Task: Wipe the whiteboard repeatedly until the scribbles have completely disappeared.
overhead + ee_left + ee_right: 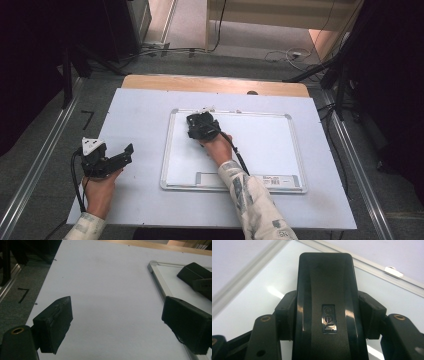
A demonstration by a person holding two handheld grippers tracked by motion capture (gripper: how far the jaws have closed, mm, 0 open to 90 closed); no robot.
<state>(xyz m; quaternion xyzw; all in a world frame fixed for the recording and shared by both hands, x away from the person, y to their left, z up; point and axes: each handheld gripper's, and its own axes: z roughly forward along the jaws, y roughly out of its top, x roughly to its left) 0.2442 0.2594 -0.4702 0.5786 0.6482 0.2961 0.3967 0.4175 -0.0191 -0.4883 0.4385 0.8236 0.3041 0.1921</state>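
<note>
Black glossy plastic eraser block (325, 302), pinched by right claw (200, 122) over white metal-framed whiteboard (295, 150); left claw (117, 325) spread above white desk (140, 105).

The left claw (129, 150) is held with jaws spread wide; the right claw (200, 119) is kept clamped, forearm stretched forward.

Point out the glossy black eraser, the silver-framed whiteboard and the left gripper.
Glossy black plastic eraser (325, 290): right gripper view, top face.
Silver-framed white whiteboard (270, 145): high view, bare writing surface.
Left gripper (117, 322): left gripper view, midway between open jaws.
</note>
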